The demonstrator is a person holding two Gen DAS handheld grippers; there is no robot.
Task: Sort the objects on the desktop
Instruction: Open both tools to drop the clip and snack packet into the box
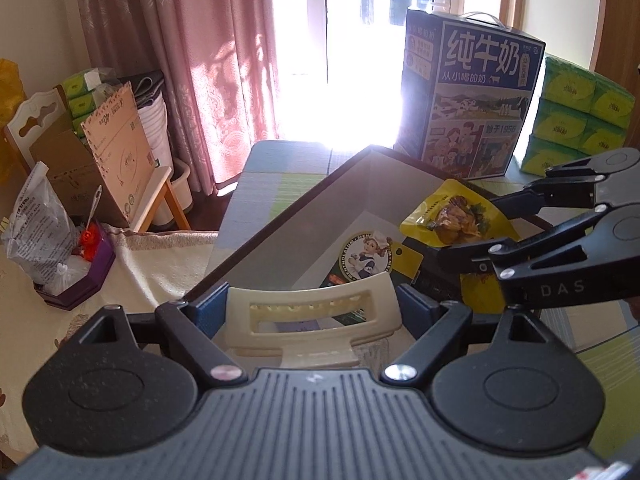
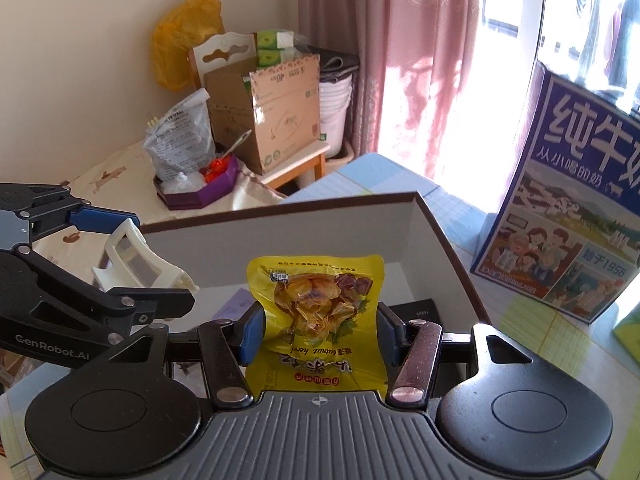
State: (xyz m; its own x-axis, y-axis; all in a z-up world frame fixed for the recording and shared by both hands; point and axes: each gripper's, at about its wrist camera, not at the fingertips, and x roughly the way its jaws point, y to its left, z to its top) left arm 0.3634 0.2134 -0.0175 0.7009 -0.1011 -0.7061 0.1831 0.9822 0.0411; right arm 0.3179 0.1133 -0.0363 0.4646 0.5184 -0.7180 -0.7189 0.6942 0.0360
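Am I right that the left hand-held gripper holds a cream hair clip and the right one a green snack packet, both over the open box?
Not quite: the snack packet is yellow, as the right wrist view shows. The rest is right.

Cream hair clip (image 1: 316, 316), yellow snack pouch (image 2: 318, 300) — blue milk carton (image 1: 472, 108), pink patterned curtains (image 1: 200, 60).
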